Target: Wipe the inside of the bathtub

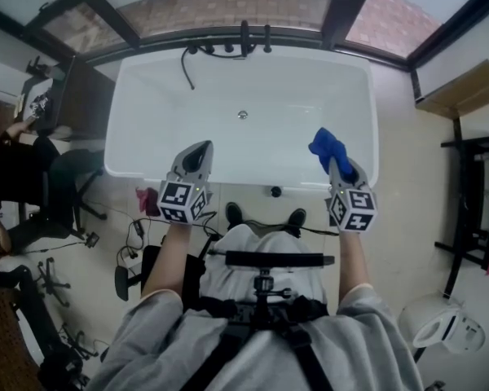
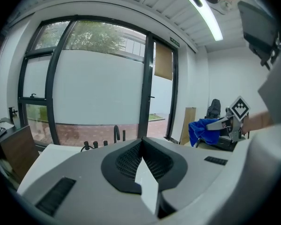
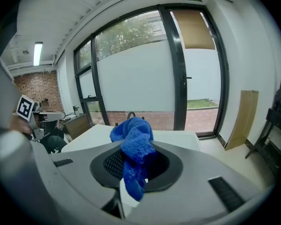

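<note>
Bathtub: the white bathtub (image 1: 147,84) lies just ahead of the person, its long axis running left to right across the head view. The drain (image 1: 243,115) sits mid-floor and the taps (image 1: 244,39) stand on the far rim.
Cloth: the blue cloth (image 1: 326,146) is bunched up and hangs over the near rim towards the tub's right end, clear of the inner surface.
Right claw: the right claw (image 1: 334,165) is clenched on the cloth, which spills out of the tips.
Left claw: the left claw (image 1: 199,150) has its tips together on nothing and hovers over the near rim, left of centre.
Key relation: the tub's inside lies forward of and below the cloth, and the right arm is the one placed to reach it.
Stage: this would fit either a wipe about to start or one just finished; the tub's surface doesn't show which.
</note>
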Available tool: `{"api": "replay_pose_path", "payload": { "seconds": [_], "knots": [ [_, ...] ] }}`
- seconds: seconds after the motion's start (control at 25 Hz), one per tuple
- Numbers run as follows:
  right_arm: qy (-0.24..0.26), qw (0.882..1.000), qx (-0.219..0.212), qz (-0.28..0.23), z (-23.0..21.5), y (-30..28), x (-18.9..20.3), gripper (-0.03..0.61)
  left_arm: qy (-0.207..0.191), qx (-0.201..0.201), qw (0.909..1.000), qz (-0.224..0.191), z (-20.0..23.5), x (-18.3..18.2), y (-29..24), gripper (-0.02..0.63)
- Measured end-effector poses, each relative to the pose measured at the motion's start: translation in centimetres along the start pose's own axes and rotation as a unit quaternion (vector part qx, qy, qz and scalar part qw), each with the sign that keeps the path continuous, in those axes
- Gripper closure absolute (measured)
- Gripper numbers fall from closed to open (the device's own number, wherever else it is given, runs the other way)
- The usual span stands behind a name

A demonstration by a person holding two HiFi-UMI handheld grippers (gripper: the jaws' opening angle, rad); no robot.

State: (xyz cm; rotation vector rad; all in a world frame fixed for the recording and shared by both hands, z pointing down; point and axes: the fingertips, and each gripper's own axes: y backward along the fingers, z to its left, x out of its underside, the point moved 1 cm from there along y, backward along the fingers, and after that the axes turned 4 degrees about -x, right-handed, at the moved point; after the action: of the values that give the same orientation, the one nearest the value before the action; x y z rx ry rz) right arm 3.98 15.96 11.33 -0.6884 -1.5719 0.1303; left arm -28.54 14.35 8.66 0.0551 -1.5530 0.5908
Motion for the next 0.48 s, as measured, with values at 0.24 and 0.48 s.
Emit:
{"api": "replay_pose_path", "payload": {
  "seconds": [0.24,0.48],
  "knots": [
    [0.004,1.0,-0.006,0.003,0.4,0.6,0.5,0.514,0.015,-0.01,0.9998,-0.003,0.2,0.4,1.4,0.612],
    [0.002,1.0,-0.005,0.003,0.0,1.6,1.0,0.514,0.016,-0.016,0.9997,-0.005,-0.1,0.7,2.6,0.611]
  ]
}}
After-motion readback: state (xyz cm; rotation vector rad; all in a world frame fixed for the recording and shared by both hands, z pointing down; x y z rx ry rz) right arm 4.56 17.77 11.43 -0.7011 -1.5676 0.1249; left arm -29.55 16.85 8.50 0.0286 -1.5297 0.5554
